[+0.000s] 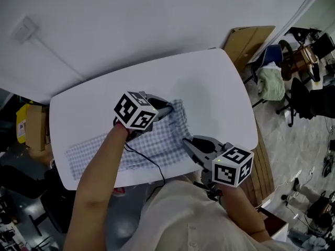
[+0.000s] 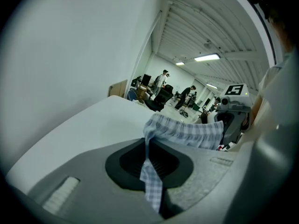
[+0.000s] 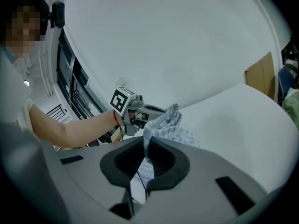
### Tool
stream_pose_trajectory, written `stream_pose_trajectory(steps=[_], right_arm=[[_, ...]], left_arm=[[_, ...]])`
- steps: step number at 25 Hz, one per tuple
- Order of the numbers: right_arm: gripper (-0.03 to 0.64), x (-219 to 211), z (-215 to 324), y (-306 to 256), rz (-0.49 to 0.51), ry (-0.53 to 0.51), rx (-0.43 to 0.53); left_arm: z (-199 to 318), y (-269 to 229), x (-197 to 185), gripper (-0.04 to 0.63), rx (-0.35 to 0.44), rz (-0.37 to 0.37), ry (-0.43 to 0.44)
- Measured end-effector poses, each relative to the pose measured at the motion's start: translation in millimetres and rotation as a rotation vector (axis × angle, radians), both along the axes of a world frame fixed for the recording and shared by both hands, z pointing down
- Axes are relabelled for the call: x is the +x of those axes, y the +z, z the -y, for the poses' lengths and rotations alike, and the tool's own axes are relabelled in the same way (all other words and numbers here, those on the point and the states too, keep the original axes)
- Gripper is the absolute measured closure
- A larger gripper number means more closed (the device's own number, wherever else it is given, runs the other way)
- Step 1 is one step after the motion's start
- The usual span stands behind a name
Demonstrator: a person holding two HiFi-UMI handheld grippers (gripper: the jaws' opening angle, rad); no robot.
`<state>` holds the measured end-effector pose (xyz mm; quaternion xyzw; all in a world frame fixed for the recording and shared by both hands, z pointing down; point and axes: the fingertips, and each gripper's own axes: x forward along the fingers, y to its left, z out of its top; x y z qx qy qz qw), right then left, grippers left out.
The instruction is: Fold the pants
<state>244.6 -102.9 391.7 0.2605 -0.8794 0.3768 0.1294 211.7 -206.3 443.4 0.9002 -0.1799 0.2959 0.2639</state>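
Note:
The blue-and-white checked pants lie across the white table, their legs trailing to the left. My left gripper is shut on one corner of the gathered end, and a strip of checked cloth shows pinched between its jaws. At the near edge my right gripper is shut on the other corner, with cloth caught in its jaws too. The cloth edge spans between the two, lifted off the table. The right gripper view shows the left gripper holding the bunched fabric.
A cardboard box leans past the table's far right corner. Office chairs and clutter fill the floor on the right. A yellow box sits at the left. People stand far off in the room.

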Motion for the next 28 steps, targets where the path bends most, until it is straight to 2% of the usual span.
stream_pose_trajectory(steps=[12, 16, 21, 28], right_arm=[[0.581, -131, -51, -30, 0.018, -0.226, 0.075], [0.581, -163, -69, -35, 0.03, -0.301, 0.078], [0.581, -234, -101, -26, 0.035, -0.403, 0.071], [0.581, -320, -145, -4, 0.017, -0.548, 0.059]], left_arm=[[-48, -33, -125, 0.571, 0.051, -0.104, -0.163], [-63, -43, -156, 0.571, 0.062, -0.114, -0.213], [-94, -38, -231, 0.571, 0.063, -0.125, -0.294], [-139, -17, -322, 0.571, 0.022, -0.136, -0.396]])
